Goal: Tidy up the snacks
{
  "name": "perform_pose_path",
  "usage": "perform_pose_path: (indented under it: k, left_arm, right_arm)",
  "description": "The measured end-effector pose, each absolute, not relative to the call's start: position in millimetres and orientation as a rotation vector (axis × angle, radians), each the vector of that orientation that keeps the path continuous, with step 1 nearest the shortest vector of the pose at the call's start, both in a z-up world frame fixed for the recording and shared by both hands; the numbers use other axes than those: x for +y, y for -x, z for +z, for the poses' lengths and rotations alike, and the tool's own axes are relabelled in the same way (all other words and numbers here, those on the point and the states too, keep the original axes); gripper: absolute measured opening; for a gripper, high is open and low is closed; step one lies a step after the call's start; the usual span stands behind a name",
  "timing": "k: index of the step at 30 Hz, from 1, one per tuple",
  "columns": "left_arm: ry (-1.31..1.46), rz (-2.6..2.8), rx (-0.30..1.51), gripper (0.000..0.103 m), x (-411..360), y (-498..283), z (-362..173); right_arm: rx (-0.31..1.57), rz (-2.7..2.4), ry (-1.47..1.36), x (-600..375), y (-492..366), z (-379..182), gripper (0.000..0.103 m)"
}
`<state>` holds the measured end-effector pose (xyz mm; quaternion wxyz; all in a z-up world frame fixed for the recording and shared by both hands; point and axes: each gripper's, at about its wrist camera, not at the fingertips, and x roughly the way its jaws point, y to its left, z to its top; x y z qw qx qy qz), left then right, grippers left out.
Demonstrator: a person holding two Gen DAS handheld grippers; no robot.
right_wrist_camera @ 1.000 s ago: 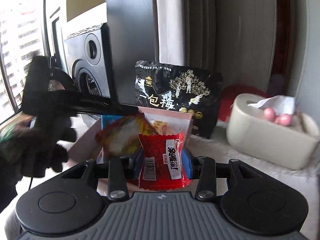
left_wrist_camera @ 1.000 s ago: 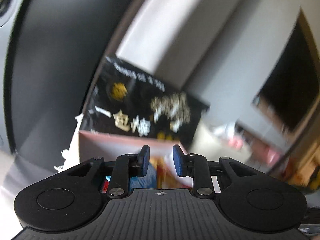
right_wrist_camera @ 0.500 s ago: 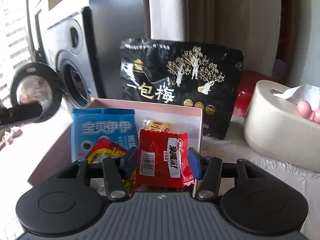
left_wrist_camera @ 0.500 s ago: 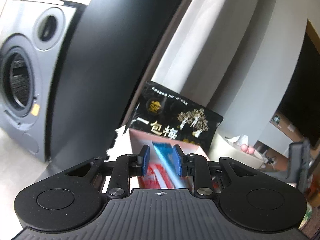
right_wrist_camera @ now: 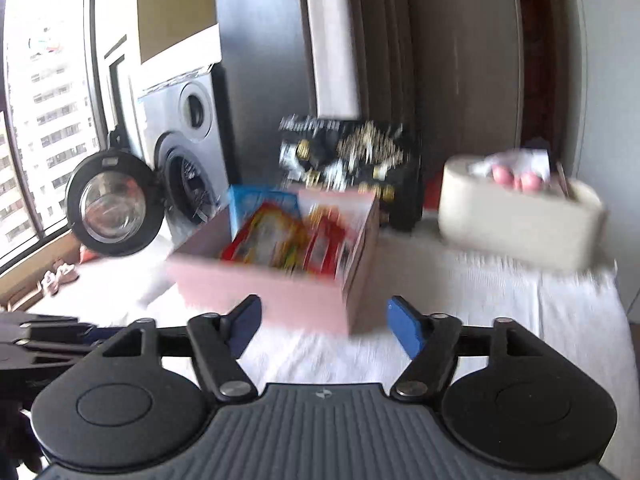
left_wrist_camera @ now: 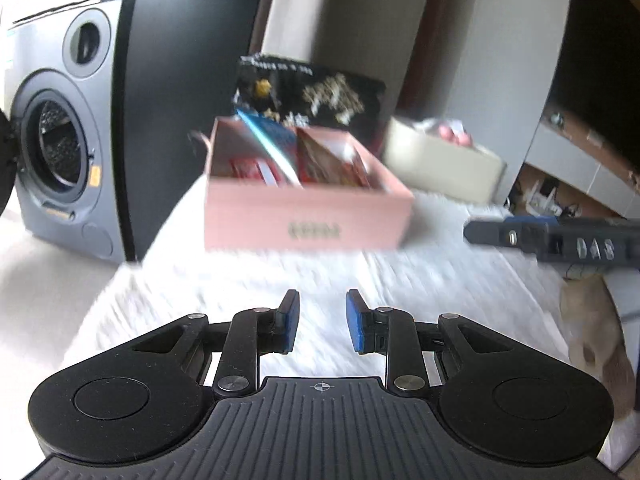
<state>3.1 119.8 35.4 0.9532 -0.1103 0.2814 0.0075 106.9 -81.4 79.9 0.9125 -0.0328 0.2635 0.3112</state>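
On the white, fluffy-textured surface [left_wrist_camera: 420, 276] stands an open pink cardboard box [left_wrist_camera: 304, 220], and the snacks sit inside it: a blue packet [right_wrist_camera: 262, 202] leans upright at the back left, a red-and-yellow packet [right_wrist_camera: 266, 242] lies in front of it, and a red packet [right_wrist_camera: 326, 246] rests toward the right wall of the box. Both views are blurred, so the print on the packets cannot be read. A black bag with gold and white lettering [right_wrist_camera: 352, 156] stands upright just behind the box, touching or nearly touching its rear wall. To the right of the box, apart from it, lies a beige oval tissue box [right_wrist_camera: 516, 220] with white tissue and small pink round things at its top. At the left, beyond the surface, a grey front-loading washing machine [left_wrist_camera: 60, 148] stands with its round door [right_wrist_camera: 114, 208] swung open. The left gripper [left_wrist_camera: 322, 320] hovers over the bare surface in front of the box, its jaws parted by a narrow gap with nothing between them. The right gripper [right_wrist_camera: 324, 326] hovers before the front wall of the box, its jaws opening, wide apart and empty. Each gripper shows at the edge of the other's view, and the two are well apart.
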Motion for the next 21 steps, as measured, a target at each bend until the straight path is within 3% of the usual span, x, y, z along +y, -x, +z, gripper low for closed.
perform_pose_path:
  k: [9, 14, 16, 21]
  left_arm:
    - [0.158, 0.083, 0.621, 0.029, 82, 0, 4]
    - [0.142, 0.078, 0.613, 0.033, 72, -3, 2]
    - [0.137, 0.07, 0.613, 0.033, 69, -5, 2]
    - [0.12, 0.072, 0.593, 0.034, 66, -5, -1]
  right_arm:
    - [0.721, 0.571, 0.037, -97, -71, 18, 0.075]
    - [0.707, 0.553, 0.02, -101, -70, 12, 0.079]
    - [0.705, 0.577, 0.021, -99, -70, 9, 0.089]
    - [0.676, 0.492, 0.018, -99, -67, 8, 0.089]
